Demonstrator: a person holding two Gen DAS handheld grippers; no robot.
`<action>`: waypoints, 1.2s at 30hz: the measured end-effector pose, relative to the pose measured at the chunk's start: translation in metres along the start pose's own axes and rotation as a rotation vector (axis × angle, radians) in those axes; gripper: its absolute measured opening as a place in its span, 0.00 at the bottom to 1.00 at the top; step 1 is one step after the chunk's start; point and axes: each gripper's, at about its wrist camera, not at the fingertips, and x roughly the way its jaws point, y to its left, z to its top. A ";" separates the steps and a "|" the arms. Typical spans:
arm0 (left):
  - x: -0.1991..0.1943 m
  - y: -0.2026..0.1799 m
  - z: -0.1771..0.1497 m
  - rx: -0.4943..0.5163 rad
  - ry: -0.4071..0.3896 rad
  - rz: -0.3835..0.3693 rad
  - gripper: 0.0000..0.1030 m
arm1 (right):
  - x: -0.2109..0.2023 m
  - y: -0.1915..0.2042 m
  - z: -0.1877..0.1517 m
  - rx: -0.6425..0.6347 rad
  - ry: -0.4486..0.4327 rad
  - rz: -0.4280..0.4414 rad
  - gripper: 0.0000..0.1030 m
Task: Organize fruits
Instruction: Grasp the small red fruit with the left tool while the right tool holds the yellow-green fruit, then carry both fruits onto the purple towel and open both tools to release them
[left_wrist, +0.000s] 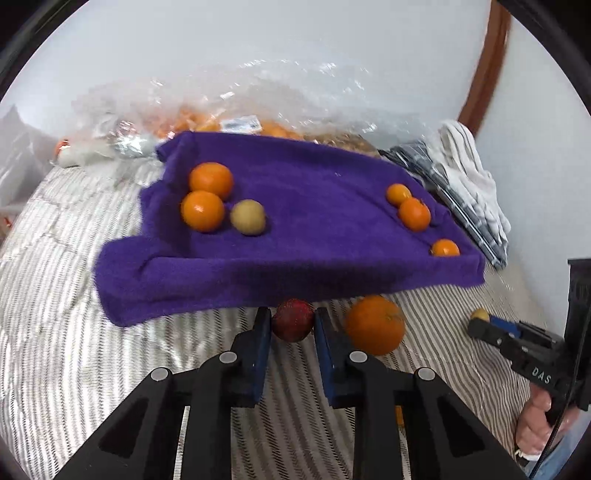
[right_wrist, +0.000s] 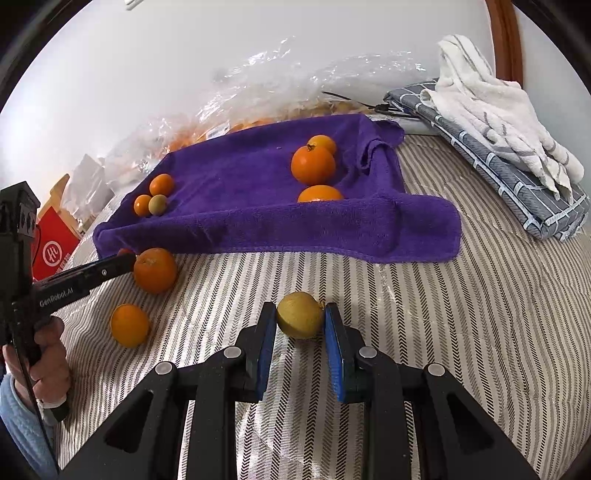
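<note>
My left gripper (left_wrist: 292, 314) is shut on a dark red fruit (left_wrist: 293, 326) just in front of the purple towel (left_wrist: 325, 221). A large orange (left_wrist: 375, 325) lies on the striped bedding right beside it. My right gripper (right_wrist: 301, 314) is shut on a yellow-green fruit (right_wrist: 300, 320) on the bedding, short of the towel (right_wrist: 258, 177). On the towel's left side sit two oranges (left_wrist: 210, 181) and a yellowish fruit (left_wrist: 248, 218). Three small oranges (left_wrist: 413, 214) sit at its right. Another orange (right_wrist: 129, 325) lies loose on the bedding.
A clear plastic bag (left_wrist: 229, 110) with more oranges lies behind the towel against the wall. A folded grey cloth (right_wrist: 517, 184) with a white towel (right_wrist: 491, 99) on top sits at the right. A red box (right_wrist: 55, 247) stands at the left. A person's hand (right_wrist: 51, 354) holds the left gripper.
</note>
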 end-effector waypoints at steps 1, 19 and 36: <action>-0.003 0.002 0.001 -0.002 -0.019 0.010 0.22 | 0.000 0.000 0.000 -0.001 -0.001 0.001 0.25; -0.028 0.033 0.014 -0.125 -0.154 0.042 0.22 | -0.006 -0.019 0.002 0.101 -0.011 0.080 0.25; -0.041 0.041 0.018 -0.135 -0.200 0.083 0.22 | -0.060 -0.002 0.048 -0.031 -0.111 -0.006 0.25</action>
